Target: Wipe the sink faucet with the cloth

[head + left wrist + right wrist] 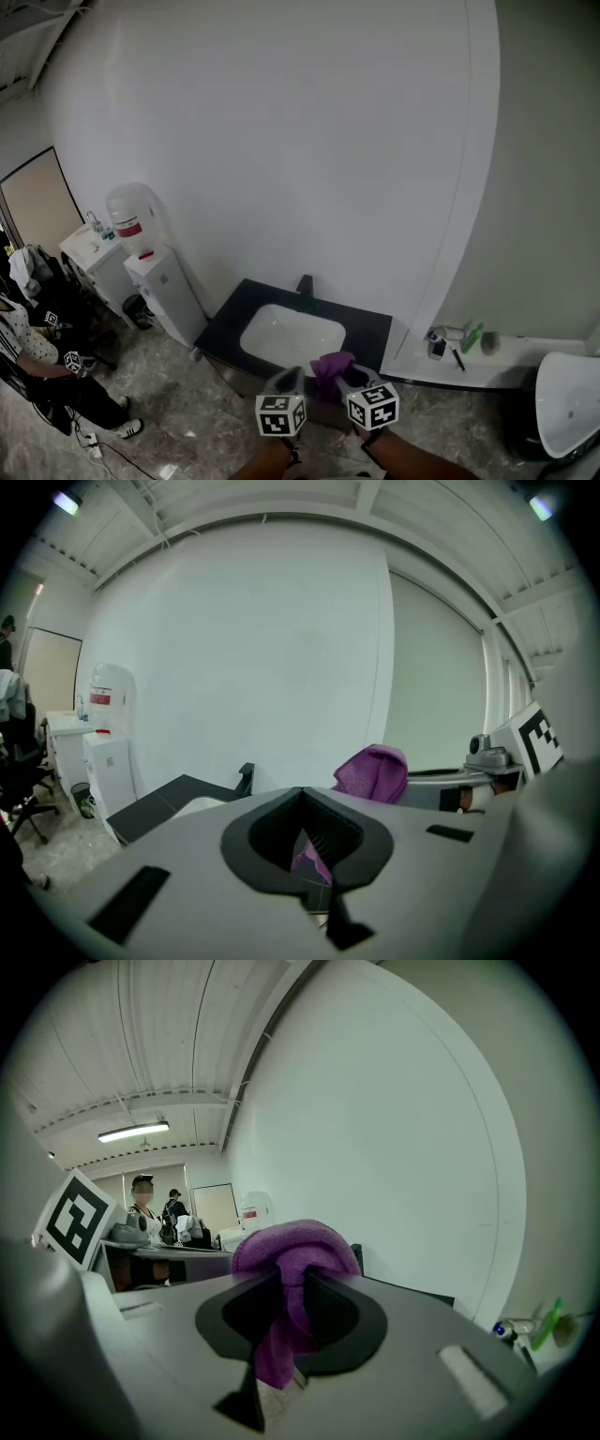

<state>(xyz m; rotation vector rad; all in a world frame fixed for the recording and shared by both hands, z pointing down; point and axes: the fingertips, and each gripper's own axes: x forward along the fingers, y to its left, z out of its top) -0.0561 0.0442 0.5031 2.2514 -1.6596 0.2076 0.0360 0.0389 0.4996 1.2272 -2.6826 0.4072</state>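
In the head view, both grippers hung well short of the black faucet (305, 284), so wiping had not begun; the purple cloth (332, 366) had next to be carried forward over the white basin (291, 337), in which nothing showed.

In the left gripper view, the left gripper (302, 794) was clenched, and a purple sliver between its jaws appeared to be a cloth corner.

In the right gripper view, the right gripper (292, 1283) gripped the bunched cloth (295, 1246) firmly.

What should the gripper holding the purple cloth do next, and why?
Probably move the right gripper forward and down toward the faucet: its fingers already pinch the cloth, but the faucet stands well ahead, behind the sink basin, untouched.
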